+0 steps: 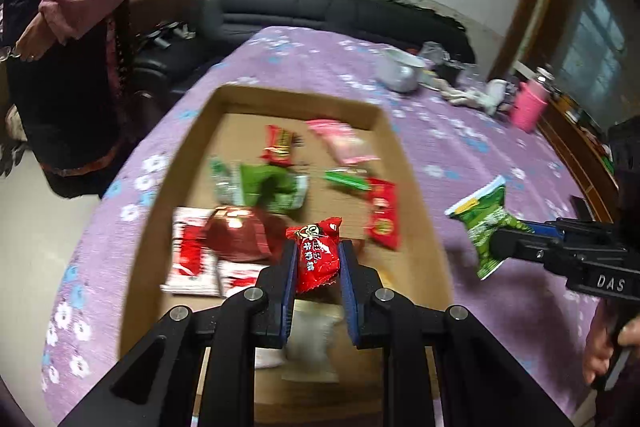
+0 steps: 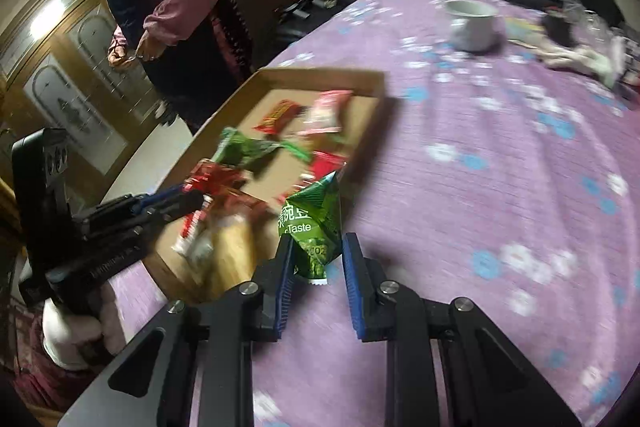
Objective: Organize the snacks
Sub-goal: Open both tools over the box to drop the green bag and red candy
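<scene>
Left tool (image 1: 318, 259), right tool (image 2: 318, 251): each clamped on packet.

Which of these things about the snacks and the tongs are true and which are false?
1. The left tongs hold a red snack packet. True.
2. The right tongs hold a blue packet. False: they hold a green snack packet.
3. The cardboard box has several snacks in it. True.
4. The box sits on a bare wooden table. False: it rests on a purple flowered cloth.
5. The green packet is over the box in the left wrist view. False: there it hangs to the box's right, above the cloth.
6. A white cup stands on the cloth beyond the box. True.
</scene>
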The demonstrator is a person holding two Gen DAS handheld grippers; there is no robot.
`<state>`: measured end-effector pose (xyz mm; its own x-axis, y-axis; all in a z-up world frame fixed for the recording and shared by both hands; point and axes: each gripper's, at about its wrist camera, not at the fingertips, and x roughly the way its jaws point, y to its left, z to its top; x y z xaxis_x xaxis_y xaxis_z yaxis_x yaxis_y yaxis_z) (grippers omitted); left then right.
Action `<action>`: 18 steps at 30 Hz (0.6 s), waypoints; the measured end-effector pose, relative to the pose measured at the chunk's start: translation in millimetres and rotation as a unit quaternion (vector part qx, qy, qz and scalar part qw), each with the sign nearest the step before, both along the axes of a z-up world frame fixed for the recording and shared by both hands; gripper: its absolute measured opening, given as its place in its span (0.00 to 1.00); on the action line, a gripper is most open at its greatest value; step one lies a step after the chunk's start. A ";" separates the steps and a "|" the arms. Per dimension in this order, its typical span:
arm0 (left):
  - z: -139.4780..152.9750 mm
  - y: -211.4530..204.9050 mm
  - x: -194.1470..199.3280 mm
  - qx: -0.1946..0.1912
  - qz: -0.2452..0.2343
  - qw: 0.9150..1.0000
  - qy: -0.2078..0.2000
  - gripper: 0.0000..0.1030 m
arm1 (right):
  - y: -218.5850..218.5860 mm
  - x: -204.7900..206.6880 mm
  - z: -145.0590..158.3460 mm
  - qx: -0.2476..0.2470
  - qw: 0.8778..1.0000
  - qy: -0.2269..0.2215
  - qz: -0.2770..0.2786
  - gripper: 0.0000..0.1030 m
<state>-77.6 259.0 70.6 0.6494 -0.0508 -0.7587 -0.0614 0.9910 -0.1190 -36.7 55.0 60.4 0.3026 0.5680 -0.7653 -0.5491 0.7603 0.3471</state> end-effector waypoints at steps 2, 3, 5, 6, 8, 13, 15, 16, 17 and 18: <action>-5.1 6.4 3.0 -0.002 0.006 1.000 0.005 0.20 | 24.7 7.4 -3.8 -0.007 1.000 0.004 0.008 0.23; -8.5 9.6 4.4 -0.007 0.006 1.000 0.009 0.20 | 39.5 12.0 -6.7 -0.015 1.000 0.004 0.013 0.23; -12.3 11.6 5.6 -0.016 0.004 1.000 0.011 0.20 | 57.5 16.1 -11.2 -0.028 0.999 0.005 0.020 0.23; -14.1 13.2 6.0 -0.023 0.002 1.000 0.012 0.22 | 66.8 19.4 -14.5 -0.036 0.999 0.002 0.023 0.23; -16.6 15.3 5.7 -0.035 -0.002 0.999 0.014 0.31 | 77.5 25.5 -18.0 -0.045 0.999 -0.011 0.019 0.25; -12.2 14.6 -1.6 -0.044 -0.004 0.999 0.007 0.55 | 62.0 29.8 -9.2 -0.010 1.000 -0.006 -0.012 0.31; -6.8 13.8 -7.0 -0.039 0.000 0.999 -0.004 0.59 | 46.6 23.1 -2.2 0.000 1.000 -0.016 -0.026 0.35; -4.3 13.1 -8.7 -0.037 0.001 0.999 -0.009 0.61 | 36.4 17.0 1.7 0.004 0.999 -0.024 -0.035 0.35; -1.6 11.5 -10.8 -0.034 0.004 0.999 -0.015 0.61 | 28.3 11.0 4.8 0.006 0.999 -0.031 -0.043 0.36; 2.2 8.5 -13.7 -0.024 0.009 0.999 -0.023 0.61 | 15.4 1.5 8.5 0.005 0.997 -0.044 -0.058 0.37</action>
<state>-91.4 267.5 72.9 0.6849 -0.0737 -0.7249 -0.0730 0.9829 -0.1689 -35.2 70.3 68.8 0.4336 0.5322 -0.7272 -0.4859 0.8177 0.3087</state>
